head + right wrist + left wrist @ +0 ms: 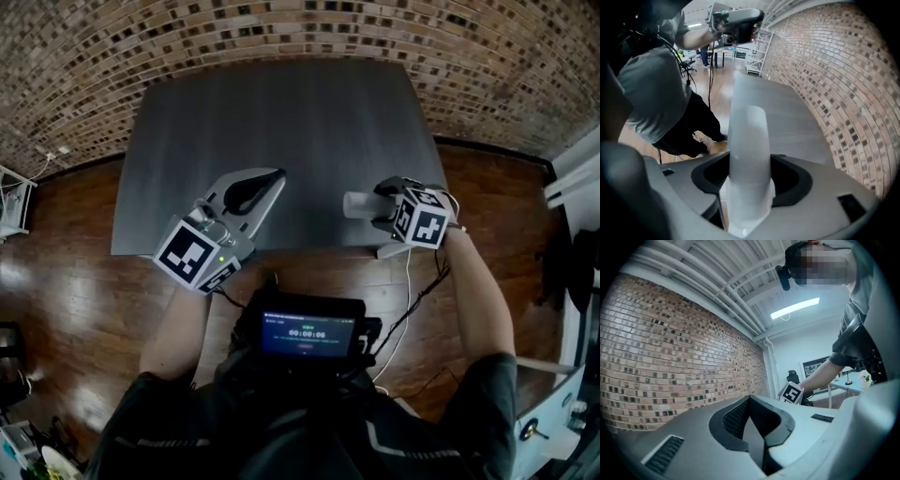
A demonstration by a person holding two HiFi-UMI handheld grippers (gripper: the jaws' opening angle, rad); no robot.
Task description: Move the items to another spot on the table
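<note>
The left gripper [268, 184] hangs over the near left of the table [281, 103]. Its 2 jaws are closed together with nothing between them, so it has no part in this step and is best kept off to its side.

The cup [359, 204], frosted and pale, is clamped between the jaws of the right gripper [382, 207] over the table's near right edge. It appears lifted clear of the top. The jaws grip 1 end of it and most of its length sticks out beyond them.

The table looks bare, so any spot will serve. A thin cup probably dents easily, so hold the squeeze steady. Carry it low, set its base flat and let go only once it stands.
</note>
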